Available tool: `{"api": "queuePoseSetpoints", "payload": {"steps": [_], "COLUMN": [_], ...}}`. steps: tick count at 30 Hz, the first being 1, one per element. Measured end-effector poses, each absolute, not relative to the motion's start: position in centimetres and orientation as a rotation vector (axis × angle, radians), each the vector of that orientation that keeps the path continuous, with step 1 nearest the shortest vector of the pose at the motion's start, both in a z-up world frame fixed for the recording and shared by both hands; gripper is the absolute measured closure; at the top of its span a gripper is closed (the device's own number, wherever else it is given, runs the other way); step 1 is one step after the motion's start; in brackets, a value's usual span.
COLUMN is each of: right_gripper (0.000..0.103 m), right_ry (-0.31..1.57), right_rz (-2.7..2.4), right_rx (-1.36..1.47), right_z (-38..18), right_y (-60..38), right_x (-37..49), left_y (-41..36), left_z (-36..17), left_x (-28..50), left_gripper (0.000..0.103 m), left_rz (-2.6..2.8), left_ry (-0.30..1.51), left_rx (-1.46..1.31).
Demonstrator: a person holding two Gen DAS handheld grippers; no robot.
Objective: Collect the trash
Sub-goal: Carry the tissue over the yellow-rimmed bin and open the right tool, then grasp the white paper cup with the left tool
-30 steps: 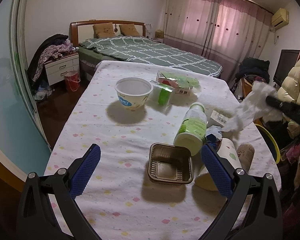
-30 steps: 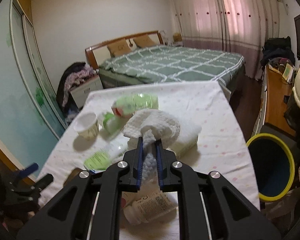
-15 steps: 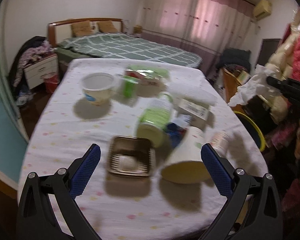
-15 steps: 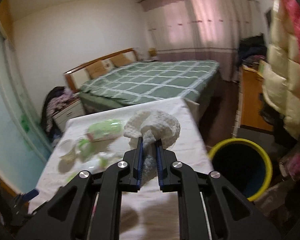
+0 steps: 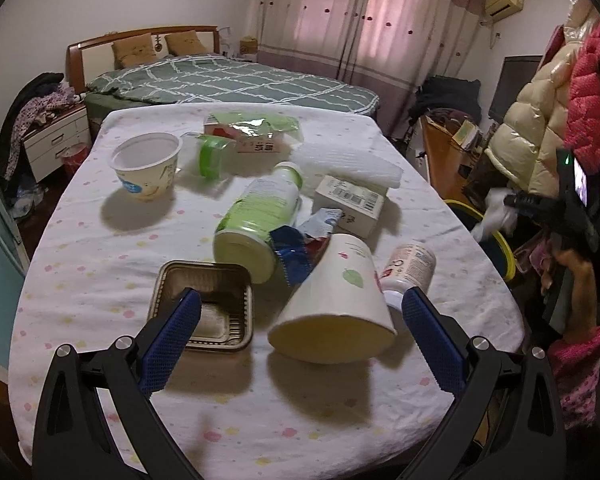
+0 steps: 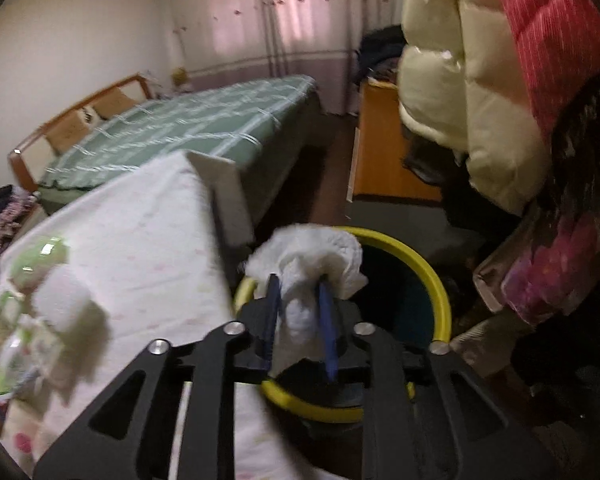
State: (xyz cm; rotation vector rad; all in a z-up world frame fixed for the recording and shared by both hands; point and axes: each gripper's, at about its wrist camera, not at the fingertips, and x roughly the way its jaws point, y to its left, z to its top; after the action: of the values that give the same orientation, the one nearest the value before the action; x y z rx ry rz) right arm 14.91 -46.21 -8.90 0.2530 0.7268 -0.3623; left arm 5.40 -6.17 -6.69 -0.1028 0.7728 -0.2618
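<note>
Your right gripper (image 6: 298, 300) is pinching a crumpled white tissue (image 6: 308, 256) between its blue pads, fingers close together with the wad bulging out past the tips. It's hanging right over the mouth of the yellow-rimmed trash bin (image 6: 428, 264), which sits on the floor just off the right edge of the table (image 6: 148, 240). From your left camera you can spot the same tissue (image 5: 496, 210) way out on the right, above the bin's rim (image 5: 466, 206).

Your left gripper (image 5: 300, 332) is spread wide and holding nothing, hovering over the near part of the table. Between its fingers lies a big paper cup (image 5: 336, 308) tipped on its side, open mouth facing you. Just left of that is a brown plastic tray (image 5: 204, 300), with the left pad overlapping its near corner in the view. A small white bottle (image 5: 408, 266) lies just right of the cup.

Further back there's a green-and-white bottle (image 5: 260, 220) on its side, a blue wrapper (image 5: 294, 252) against it, a white carton with a barcode (image 5: 350, 204), an upright yogurt tub (image 5: 146, 166) at far left, and a green packet (image 5: 252, 132) at the far end.
</note>
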Motion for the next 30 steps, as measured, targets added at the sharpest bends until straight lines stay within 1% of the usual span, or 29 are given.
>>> {"api": "queuePoseSetpoints", "payload": {"steps": [1,3,9,19,26,27,30], "right_gripper": [0.077,0.071,0.063,0.059,0.059,0.059,0.059], "right_ry": [0.733,0.740,0.737,0.727,0.729,0.730,0.733], "right_rz": [-0.369,-0.378,-0.357,-0.333,-0.321,-0.318,-0.310], "right_rx": [0.256,0.261,0.266,0.266,0.268,0.269,0.269], "right_z": [-9.2,-9.9,-10.3,-9.6,-9.6,-9.6,-9.7], "right_y": [-46.5,-46.7,-46.6,-45.7,-45.5,-45.4,-45.2], "right_x": [15.0,15.0,14.9,14.5,14.7,14.7,14.8], "left_y": [-6.0,-5.7,-6.5,-8.5,-9.3,-9.5,-9.9], "left_z": [-6.7,-6.8,-7.0,-9.3,-10.4,-10.6,-11.2], "left_x": [5.5,5.7,5.9,7.0,7.0,7.1,7.6], "left_gripper": [0.004,0.004,0.005,0.013,0.013,0.015,0.022], "left_rz": [-0.256,-0.244,-0.294,-0.371,-0.405,-0.406,-0.414], "left_ry": [0.775,0.781,0.788,0.851,0.861,0.862,0.873], "left_rx": [-0.106,-0.108,-0.098,-0.058,0.011,0.020,0.048]}}
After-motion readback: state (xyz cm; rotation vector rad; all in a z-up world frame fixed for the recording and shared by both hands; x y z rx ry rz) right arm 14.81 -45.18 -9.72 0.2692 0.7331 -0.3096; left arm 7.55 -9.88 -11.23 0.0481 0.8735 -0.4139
